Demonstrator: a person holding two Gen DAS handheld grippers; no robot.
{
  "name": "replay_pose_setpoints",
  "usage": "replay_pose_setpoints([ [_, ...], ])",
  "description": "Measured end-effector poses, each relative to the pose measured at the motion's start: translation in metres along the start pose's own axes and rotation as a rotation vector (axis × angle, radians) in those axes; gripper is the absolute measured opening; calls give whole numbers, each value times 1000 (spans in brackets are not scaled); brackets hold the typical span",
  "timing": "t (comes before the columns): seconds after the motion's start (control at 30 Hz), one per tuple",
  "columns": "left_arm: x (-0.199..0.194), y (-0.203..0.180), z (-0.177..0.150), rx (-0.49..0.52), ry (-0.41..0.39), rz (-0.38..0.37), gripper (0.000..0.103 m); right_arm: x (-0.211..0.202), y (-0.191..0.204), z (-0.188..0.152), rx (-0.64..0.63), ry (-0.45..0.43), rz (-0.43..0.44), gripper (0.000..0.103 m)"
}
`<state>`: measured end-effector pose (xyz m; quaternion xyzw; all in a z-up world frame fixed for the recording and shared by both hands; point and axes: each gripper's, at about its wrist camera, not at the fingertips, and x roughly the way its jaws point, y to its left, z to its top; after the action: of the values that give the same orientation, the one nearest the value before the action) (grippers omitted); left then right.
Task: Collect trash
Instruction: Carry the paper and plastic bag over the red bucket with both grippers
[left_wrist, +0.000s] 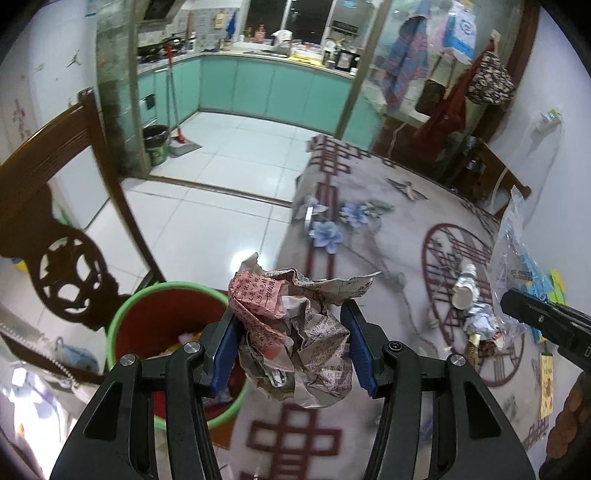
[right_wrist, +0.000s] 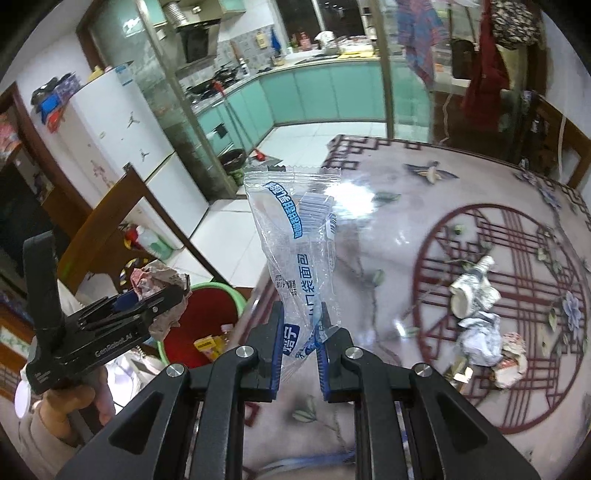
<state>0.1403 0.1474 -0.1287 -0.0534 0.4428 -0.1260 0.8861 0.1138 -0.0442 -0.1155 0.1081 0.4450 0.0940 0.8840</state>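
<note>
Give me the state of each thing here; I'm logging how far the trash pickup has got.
left gripper: shut on crumpled newspaper, held near the bin.
right gripper: shut on clear plastic wrapper, empty, held upright.
bin: open, partly filled, on the floor beside the table.
paper cup: crushed, on its side on the table.
paper wads: crumpled, lying by the cup, uncollected.

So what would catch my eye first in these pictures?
Probably the crumpled newspaper ball clamped in the left hand-held gripper, beside the red bin with a green rim. Then the clear plastic wrapper pinched upright in the right hand-held gripper, above the patterned table.
</note>
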Motion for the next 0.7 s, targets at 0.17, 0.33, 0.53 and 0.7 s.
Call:
replay_pose_setpoints([
  [0.17,6,25,-3,-42,17,49,52,25,26,2,-24,30,66,13],
  [0.33,11,51,-9,-86,33,99,52,56,58,3,-62,80,131,13],
  [0.53,19,79,-17,-128,65,152,52,85,97,3,-144,128,190,13],
  [0.7,28,96,-24,-151,98,187,52,104,112,1,-176,166,206,13],
])
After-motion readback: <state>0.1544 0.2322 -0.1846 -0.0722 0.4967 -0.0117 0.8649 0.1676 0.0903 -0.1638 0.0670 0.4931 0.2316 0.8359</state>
